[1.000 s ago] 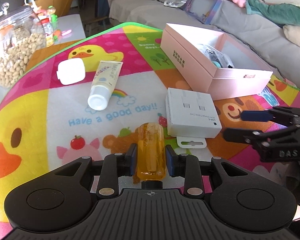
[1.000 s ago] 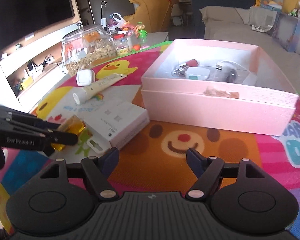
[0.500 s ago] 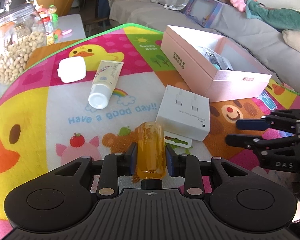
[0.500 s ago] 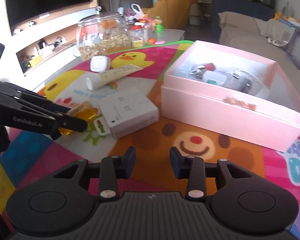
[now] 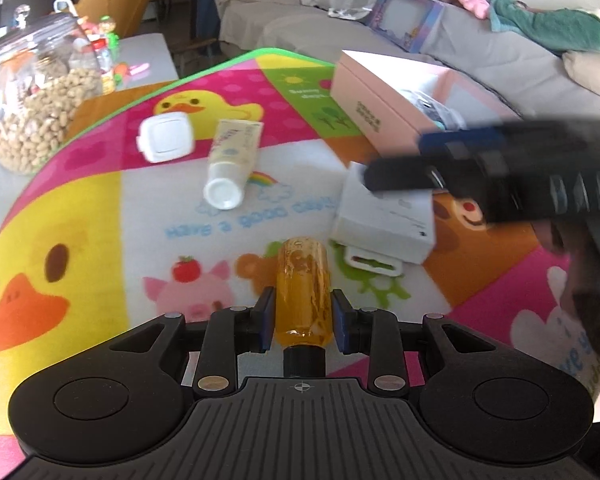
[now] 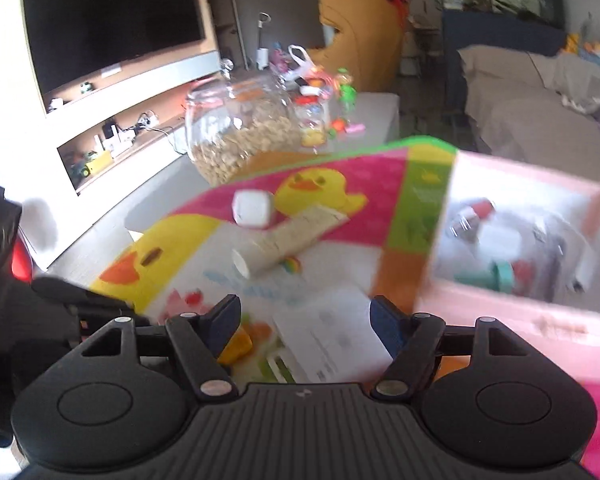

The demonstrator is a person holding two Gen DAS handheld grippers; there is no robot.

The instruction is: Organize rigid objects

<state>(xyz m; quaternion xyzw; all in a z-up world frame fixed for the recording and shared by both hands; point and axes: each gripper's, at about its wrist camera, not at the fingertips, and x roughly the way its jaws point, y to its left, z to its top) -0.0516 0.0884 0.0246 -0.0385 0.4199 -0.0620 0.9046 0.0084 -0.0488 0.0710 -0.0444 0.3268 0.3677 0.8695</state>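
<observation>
Pink box (image 5: 374, 110) holds small items; jar (image 5: 32, 104) holds nuts. Left tool (image 5: 303, 316) grips amber bottle (image 5: 303, 292); right tool (image 6: 305, 322), jaws just opening, wide, empty.

On the cartoon-printed play mat (image 5: 80, 220), your white rectangular carton (image 5: 384, 220) lies near-left of the open pink cardboard box (image 5: 376, 112). Left of the carton lies the cream squeeze tube (image 5: 232, 160); the small white square case (image 5: 166, 136) sits just left of that.

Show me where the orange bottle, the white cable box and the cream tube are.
orange bottle (image 5: 303, 292), left wrist view, middle of its amber body between the pads.
white cable box (image 5: 384, 220), left wrist view, its top face.
cream tube (image 5: 232, 156), left wrist view, middle of its body.
</observation>
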